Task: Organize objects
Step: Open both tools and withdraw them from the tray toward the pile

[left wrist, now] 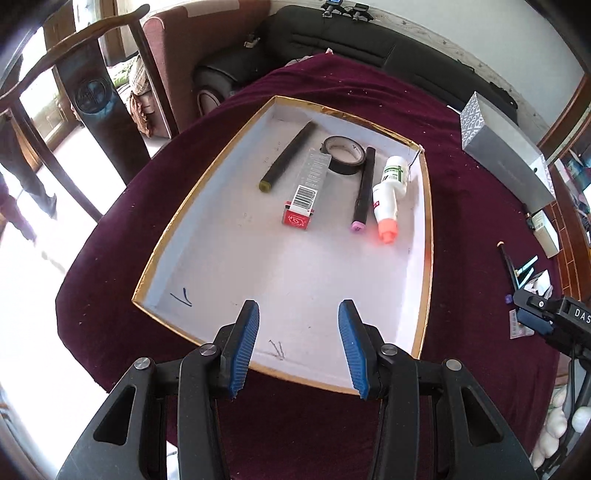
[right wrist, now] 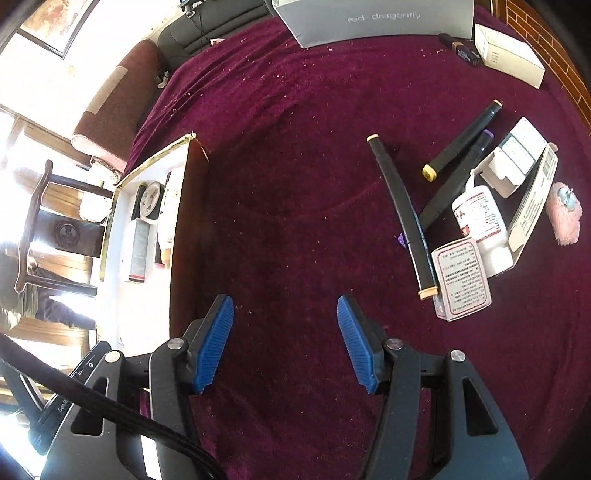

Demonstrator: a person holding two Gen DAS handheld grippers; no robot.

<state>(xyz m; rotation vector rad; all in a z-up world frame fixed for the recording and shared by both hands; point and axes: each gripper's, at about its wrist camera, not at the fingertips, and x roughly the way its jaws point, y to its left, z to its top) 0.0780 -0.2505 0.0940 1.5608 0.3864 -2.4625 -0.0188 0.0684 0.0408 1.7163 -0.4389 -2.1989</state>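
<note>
A shallow white box with a gold rim [left wrist: 207,177] lies on the maroon cloth. Inside it lie a black marker [left wrist: 286,158], a roll of black tape [left wrist: 345,153], a red-ended carton [left wrist: 304,192], a purple-capped marker [left wrist: 364,192] and a white bottle with an orange cap [left wrist: 389,195]. My left gripper [left wrist: 298,343] hangs open over the box's near edge, nothing between its pads. My right gripper [right wrist: 286,339] is open over bare cloth. To its right lie black markers [right wrist: 404,214] [right wrist: 461,140], a white bottle [right wrist: 482,218] and a small printed carton [right wrist: 461,282].
A grey box [right wrist: 369,18] and a white carton [right wrist: 508,53] sit at the table's far side. A pink fluffy thing [right wrist: 565,212] and an opened white package [right wrist: 517,162] lie at the right. A wooden chair [left wrist: 85,96] and a dark sofa [left wrist: 332,33] stand beyond the table.
</note>
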